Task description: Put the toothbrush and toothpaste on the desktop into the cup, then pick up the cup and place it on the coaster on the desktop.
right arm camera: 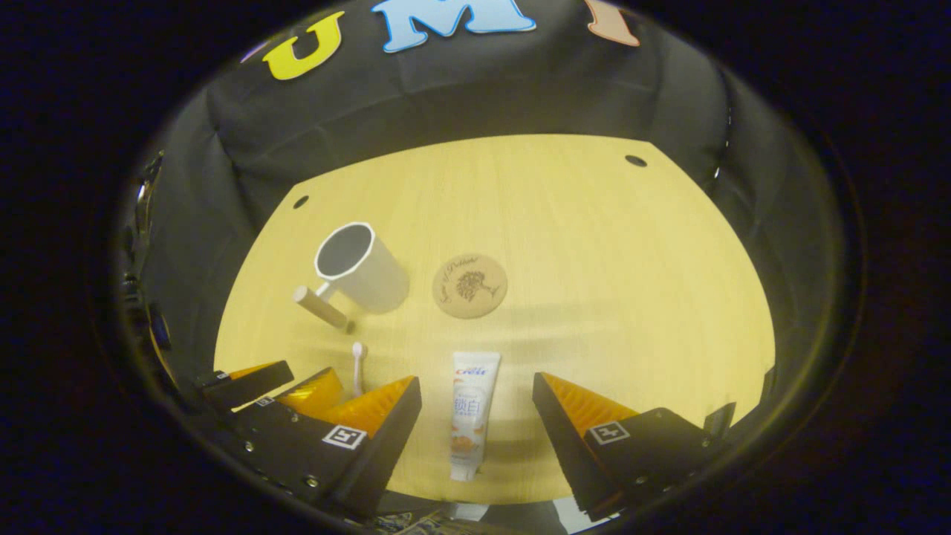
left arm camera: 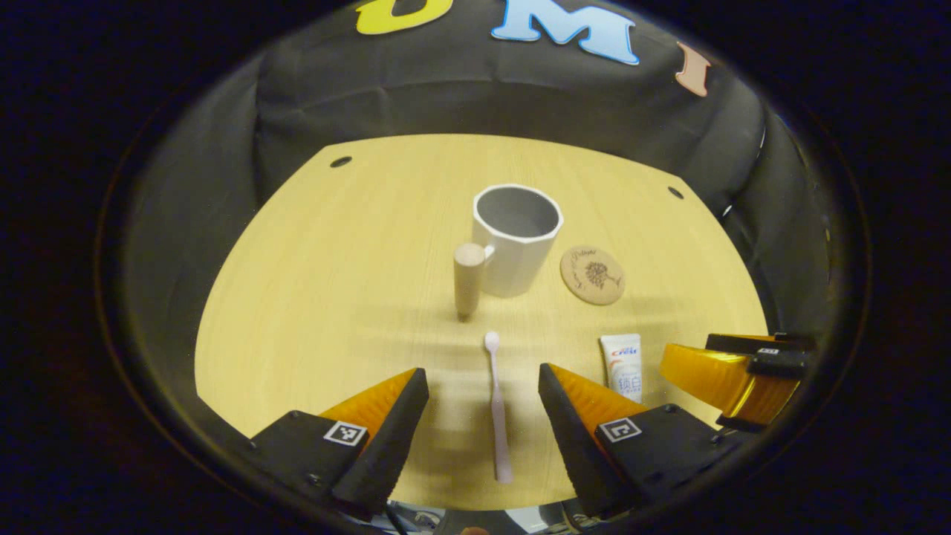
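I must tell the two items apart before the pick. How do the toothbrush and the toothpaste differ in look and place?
The toothbrush is thin, long and pale pink; the toothpaste is a wider, flat white tube with print. The toothbrush lies between the open left gripper fingers, the toothpaste between those of the open right gripper. Both lie flat on the desktop, not yet in the cup.

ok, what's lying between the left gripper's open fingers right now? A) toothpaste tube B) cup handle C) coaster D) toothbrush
D: in the left gripper view the toothbrush lies flat on the desktop between the open fingers of the left gripper, untouched by either.
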